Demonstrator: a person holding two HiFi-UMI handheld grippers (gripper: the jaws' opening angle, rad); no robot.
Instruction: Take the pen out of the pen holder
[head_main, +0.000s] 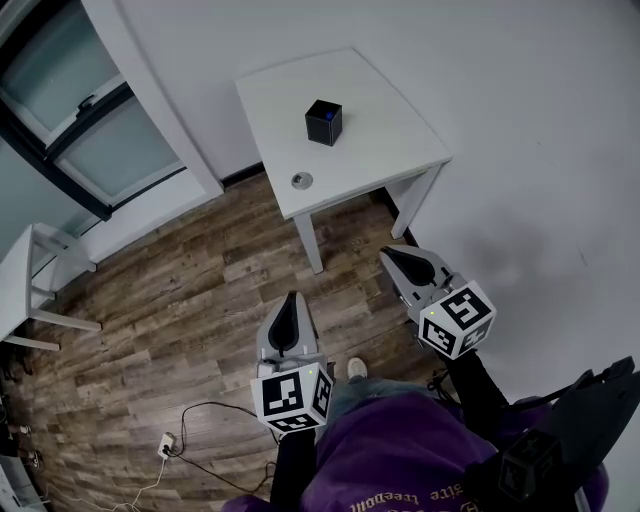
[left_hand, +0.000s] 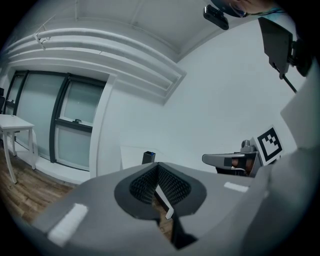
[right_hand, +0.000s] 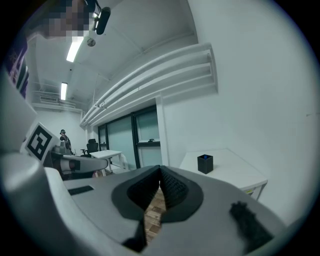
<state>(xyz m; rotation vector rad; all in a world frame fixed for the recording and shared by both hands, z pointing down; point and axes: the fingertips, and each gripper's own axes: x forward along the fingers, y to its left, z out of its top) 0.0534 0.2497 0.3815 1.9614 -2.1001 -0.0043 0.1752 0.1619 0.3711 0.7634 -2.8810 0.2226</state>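
Left gripper (head_main: 293, 298) and right gripper (head_main: 390, 254) closed; pen (head_main: 330, 116) upright in pen holder (head_main: 322, 130).

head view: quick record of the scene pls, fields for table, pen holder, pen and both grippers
surface: white table on a wooden floor
holder: black pen holder, upright on the table
contents: pen, only its blue tip shows inside the holder
other: small round grey thing near the table's front edge
left: left gripper, jaws together, empty, over the floor short of the table
right: right gripper, jaws together, empty, by the table's front leg
task state: pen not yet taken out
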